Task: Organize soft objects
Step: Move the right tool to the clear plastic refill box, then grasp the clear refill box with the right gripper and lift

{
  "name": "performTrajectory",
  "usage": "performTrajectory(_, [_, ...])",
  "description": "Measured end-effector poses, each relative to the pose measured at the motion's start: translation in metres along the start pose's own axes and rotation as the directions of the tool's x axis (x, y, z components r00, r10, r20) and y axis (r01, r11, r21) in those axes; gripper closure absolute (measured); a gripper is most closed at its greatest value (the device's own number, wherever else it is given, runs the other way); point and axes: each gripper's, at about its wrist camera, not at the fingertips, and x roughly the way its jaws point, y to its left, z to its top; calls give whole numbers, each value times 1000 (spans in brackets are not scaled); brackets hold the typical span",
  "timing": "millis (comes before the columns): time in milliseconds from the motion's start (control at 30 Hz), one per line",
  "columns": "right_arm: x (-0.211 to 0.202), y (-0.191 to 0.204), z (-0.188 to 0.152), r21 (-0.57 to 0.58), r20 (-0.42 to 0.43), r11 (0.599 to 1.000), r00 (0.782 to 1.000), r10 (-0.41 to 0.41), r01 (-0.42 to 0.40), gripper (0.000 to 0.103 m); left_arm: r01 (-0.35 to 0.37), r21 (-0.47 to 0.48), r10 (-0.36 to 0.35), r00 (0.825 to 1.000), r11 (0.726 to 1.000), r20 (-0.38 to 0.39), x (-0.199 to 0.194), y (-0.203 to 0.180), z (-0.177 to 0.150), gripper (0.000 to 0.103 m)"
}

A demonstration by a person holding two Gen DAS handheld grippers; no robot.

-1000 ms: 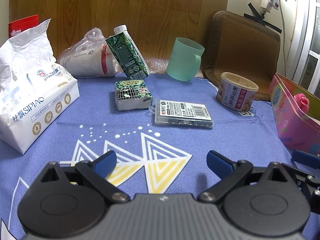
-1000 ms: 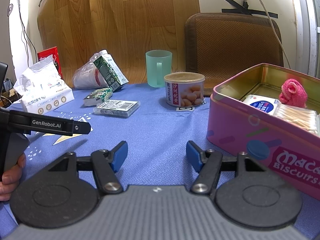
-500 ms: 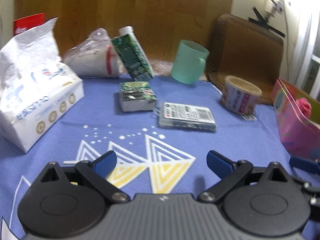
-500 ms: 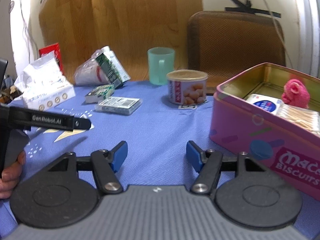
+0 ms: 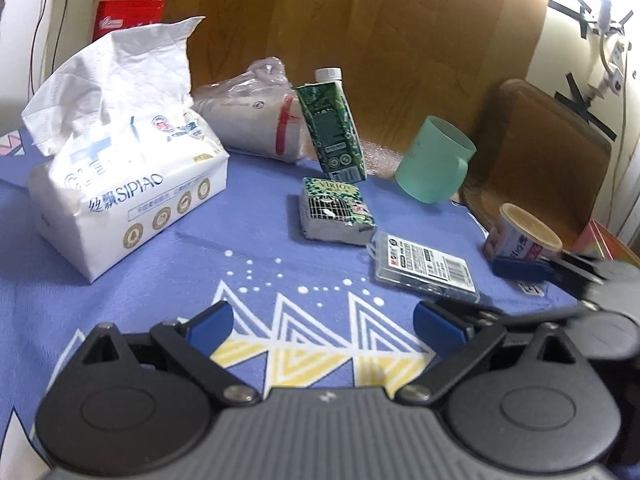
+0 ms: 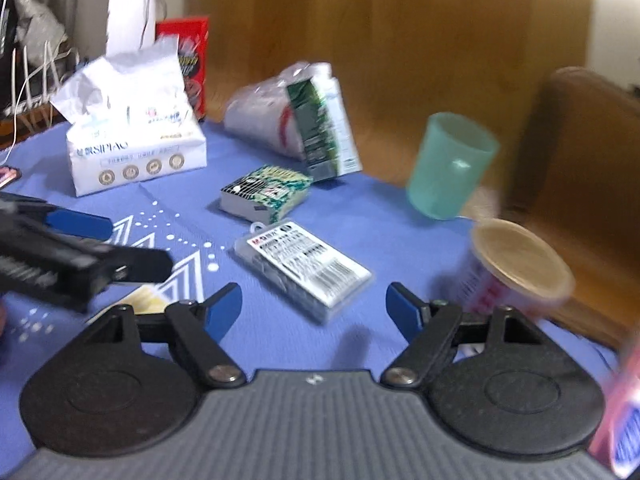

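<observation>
A big white tissue pack (image 5: pixel 120 184) (image 6: pixel 132 136) stands on the left of the blue cloth. A small green pocket tissue pack (image 5: pixel 336 212) (image 6: pixel 266 194) lies mid-table, with a clear labelled box (image 5: pixel 426 266) (image 6: pixel 304 268) just right of it. My left gripper (image 5: pixel 324 326) is open and empty, low over the cloth's triangle print. My right gripper (image 6: pixel 314 312) has its jaws opening with nothing between them; the clear box lies just ahead of it. The left wrist view shows one of its blue fingers (image 5: pixel 520 270) at the right.
A green carton (image 5: pixel 332 128), a bag of paper cups (image 5: pixel 252 120) and a mint cup (image 5: pixel 434 160) stand at the back. A can (image 6: pixel 516 268) is on the right, beside a pink tin (image 6: pixel 624 412) at the edge. A brown chair back (image 5: pixel 540 152) stands behind.
My right gripper has swung left, so the pink tin slid to the frame's right edge, and its jaws stand wider. The left view has rolled and shifted left; the right gripper now shows in it.
</observation>
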Motion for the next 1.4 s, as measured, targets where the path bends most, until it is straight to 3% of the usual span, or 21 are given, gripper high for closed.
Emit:
performTrajectory(167, [33, -1, 16, -62, -52, 997, 998, 39, -42, 11, 4, 1, -4, 1000, 1000, 2, 0, 0, 0, 3])
performTrajectory(200, [38, -4, 19, -54, -66, 997, 996, 57, -60, 13, 5, 1, -5, 1000, 1000, 2, 0, 0, 0, 2])
performTrajectory(267, [40, -10, 23, -8, -96, 994, 989, 108, -110, 27, 8, -3, -8, 1000, 1000, 1, 0, 0, 0, 2])
performTrajectory(333, [34, -8, 22, -23, -100, 996, 991, 89, -92, 36, 12, -7, -12, 1000, 1000, 1, -1, 1, -1, 2])
performTrajectory(533, [3, -2, -2, 18, -72, 999, 996, 43, -42, 39, 16, -6, -16, 1000, 1000, 0, 0, 1, -1, 1])
performTrajectory(833, [-77, 13, -54, 232, 6, 971, 998, 62, -62, 42, 18, 28, -18, 1000, 999, -12, 2, -4, -1, 1])
performTrajectory(1000, [-97, 17, -74, 351, 63, 934, 997, 48, -67, 42, 14, 43, -13, 1000, 999, -19, 3, -7, -2, 1])
performTrajectory(1133, [-93, 23, -78, 355, 92, 934, 996, 14, -46, 40, 11, 52, -10, 1000, 999, -21, 3, -8, -2, 1])
performTrajectory(1400, [-90, 32, -77, 295, 64, 956, 998, -17, -3, 39, 18, 53, -17, 1000, 998, -24, 4, -7, -2, 1])
